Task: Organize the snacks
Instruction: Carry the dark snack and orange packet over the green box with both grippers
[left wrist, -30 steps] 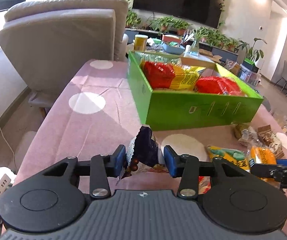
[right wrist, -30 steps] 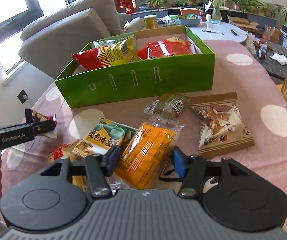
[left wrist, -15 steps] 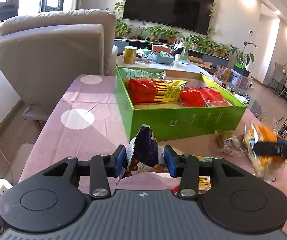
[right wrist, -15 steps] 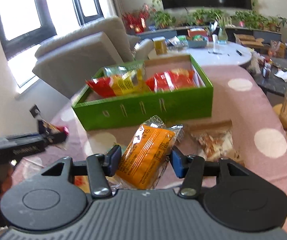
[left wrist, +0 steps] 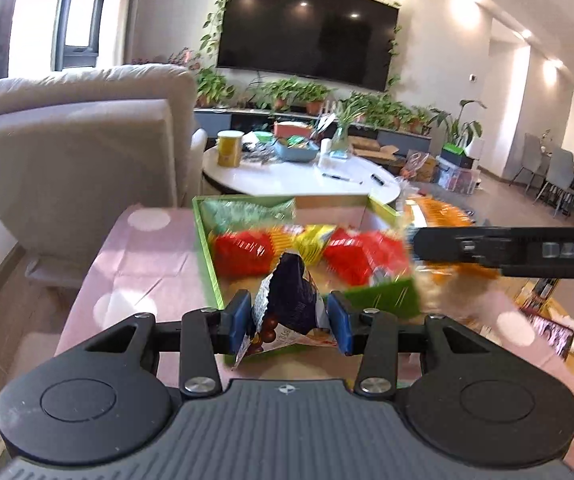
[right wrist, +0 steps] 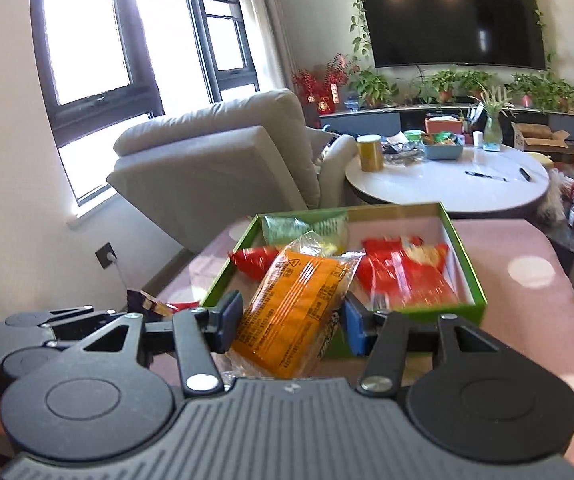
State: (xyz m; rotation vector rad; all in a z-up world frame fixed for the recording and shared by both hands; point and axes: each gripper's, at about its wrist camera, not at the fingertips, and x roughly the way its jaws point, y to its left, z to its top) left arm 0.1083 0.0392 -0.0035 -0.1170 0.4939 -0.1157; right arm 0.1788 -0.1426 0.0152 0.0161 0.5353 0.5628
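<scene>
Fingers (right wrist: 231,316) clamp orange packet (right wrist: 295,308) — green box (right wrist: 463,256) holds red bags (right wrist: 407,276).

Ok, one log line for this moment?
left gripper: shut on dark packet | right gripper: shut on orange packet | both before green box

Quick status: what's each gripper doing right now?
Left gripper: closed on the dark purple snack packet.
Right gripper: closed on the orange snack packet.

Left gripper (left wrist: 290,322): blue pads clamped on a dark purple crinkled snack packet (left wrist: 289,300), pointing gently downward.
Right gripper (right wrist: 293,322): blue pads clamped on an orange plastic-wrapped snack pack (right wrist: 293,314), same downward tilt.
</scene>
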